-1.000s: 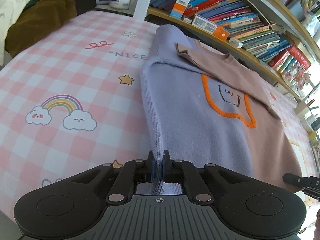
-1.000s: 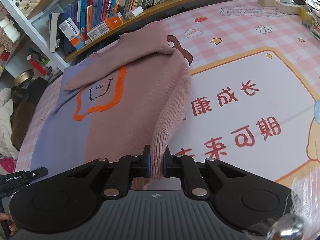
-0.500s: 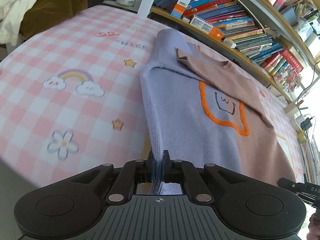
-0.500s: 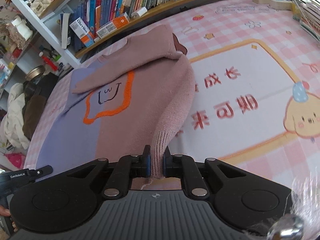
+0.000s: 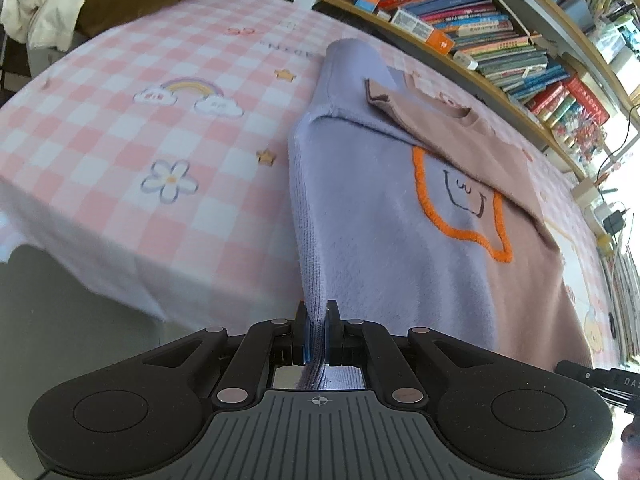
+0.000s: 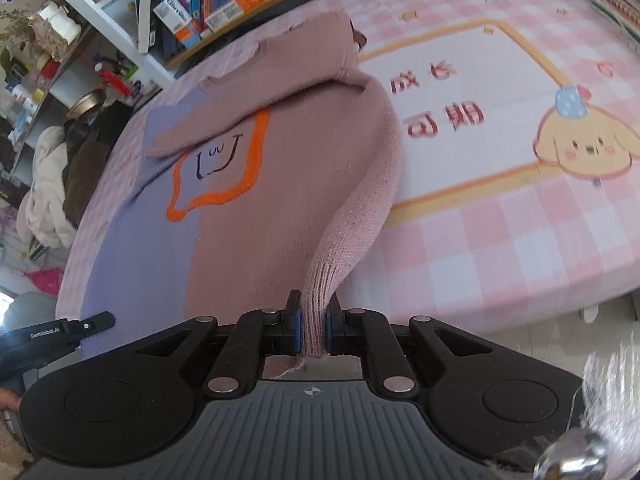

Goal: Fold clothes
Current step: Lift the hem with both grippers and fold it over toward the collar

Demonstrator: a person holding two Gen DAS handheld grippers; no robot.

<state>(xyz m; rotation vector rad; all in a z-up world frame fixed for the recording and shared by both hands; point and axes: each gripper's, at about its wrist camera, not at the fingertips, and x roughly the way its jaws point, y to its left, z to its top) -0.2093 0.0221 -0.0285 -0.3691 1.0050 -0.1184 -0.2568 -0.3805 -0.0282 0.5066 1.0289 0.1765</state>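
A two-tone sweater (image 5: pixel 384 248), lilac on one half and dusty pink on the other, lies on the pink checked table cover (image 5: pixel 120 128). An orange outlined face sits on its chest and both sleeves are folded across it. My left gripper (image 5: pixel 318 320) is shut on the lilac corner of the hem. My right gripper (image 6: pixel 312 320) is shut on the pink ribbed corner of the same sweater (image 6: pixel 280 184). Both hem corners are lifted off the table and drawn over its front edge, with the cloth stretched taut back toward the collar.
Bookshelves (image 5: pixel 480 28) packed with books run behind the table. A heap of cream and brown clothes (image 5: pixel 80 4) sits at the far left. The cover's printed panel with a cartoon dog (image 6: pixel 584 148) lies right of the sweater. Chargers and cables (image 5: pixel 608 216) stand at the far right.
Both grippers have pulled back toward the table's front edge with the hem in their grip. The sweater slid along with them, and the table edge now shows in both views.
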